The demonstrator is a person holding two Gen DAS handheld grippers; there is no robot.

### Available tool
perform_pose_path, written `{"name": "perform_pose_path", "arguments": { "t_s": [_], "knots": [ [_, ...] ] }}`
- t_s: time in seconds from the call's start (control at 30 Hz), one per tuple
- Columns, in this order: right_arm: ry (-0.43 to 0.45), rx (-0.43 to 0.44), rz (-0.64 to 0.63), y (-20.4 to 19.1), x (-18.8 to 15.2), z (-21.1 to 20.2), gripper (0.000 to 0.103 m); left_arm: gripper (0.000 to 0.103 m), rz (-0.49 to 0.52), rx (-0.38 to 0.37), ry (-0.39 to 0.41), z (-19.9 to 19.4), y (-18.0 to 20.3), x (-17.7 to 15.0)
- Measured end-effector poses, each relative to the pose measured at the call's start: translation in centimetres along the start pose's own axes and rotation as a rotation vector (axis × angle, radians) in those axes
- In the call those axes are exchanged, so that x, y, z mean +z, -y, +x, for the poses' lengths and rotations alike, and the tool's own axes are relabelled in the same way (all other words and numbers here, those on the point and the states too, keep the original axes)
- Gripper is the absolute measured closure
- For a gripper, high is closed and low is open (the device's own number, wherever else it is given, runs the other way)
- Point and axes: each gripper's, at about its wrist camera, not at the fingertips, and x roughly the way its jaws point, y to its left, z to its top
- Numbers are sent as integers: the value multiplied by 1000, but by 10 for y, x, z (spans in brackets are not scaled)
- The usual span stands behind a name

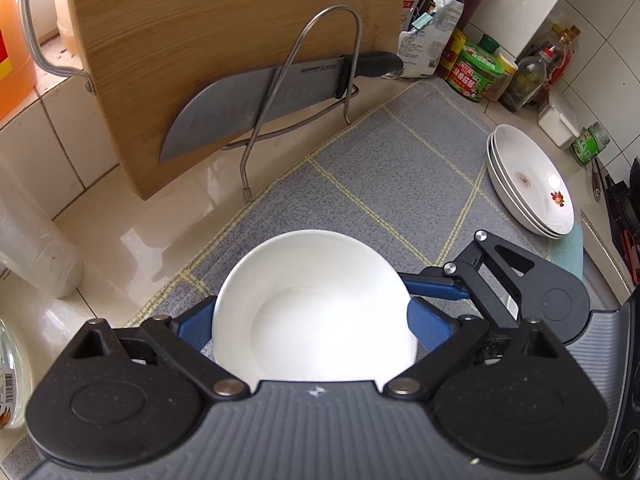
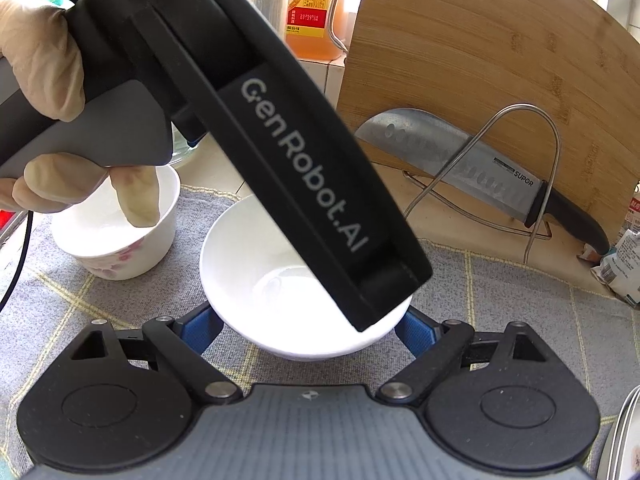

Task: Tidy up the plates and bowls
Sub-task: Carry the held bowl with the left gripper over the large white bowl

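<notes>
- Two grippers crowd one white bowl [image 1: 316, 308]: the left gripper [image 1: 314, 322] has its blue fingers [image 1: 430, 326] spread wide around the rim, one on each side. Whether they actually press the bowl, I cannot tell.
- The right gripper [image 2: 308, 330] comes in low with its blue fingers [image 2: 416, 334] just as wide, flanking the bowl's [image 2: 280, 280] near wall. Contact is again unclear.
- In the right wrist view, the left gripper's black body, marked GenRobot.AI, hangs directly over the bowl, held by a gloved hand [image 2: 44, 68].
- The bowl sits on a grey checked mat [image 1: 384, 160] on the tabletop.
- A flower-patterned cup [image 2: 120, 236] stands just beside the bowl on the same mat.
- A stack of white plates [image 1: 528, 180] rests well apart at the mat's far corner.
- Behind, a knife [image 1: 260, 96] sits in a wire rack [image 1: 320, 76] against a bamboo cutting board [image 1: 220, 20].
- Sauce bottles and jars [image 1: 476, 68] line the tiled wall.
</notes>
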Motion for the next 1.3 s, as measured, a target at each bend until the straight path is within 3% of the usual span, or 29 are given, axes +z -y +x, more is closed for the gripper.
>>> {"name": "perform_pose_path", "arguments": {
  "t_s": [0.67, 0.93, 1.3],
  "knots": [
    [34, 30, -32, 14, -21, -63, 9, 6, 3, 0, 23, -32, 59, -16],
    [39, 14, -20, 23, -35, -86, 9, 6, 17, -27, 11, -32, 85, -13],
    [46, -64, 45, 33, -62, -120, 9, 6, 112, -66, 3, -21, 131, 0]
  ]
}}
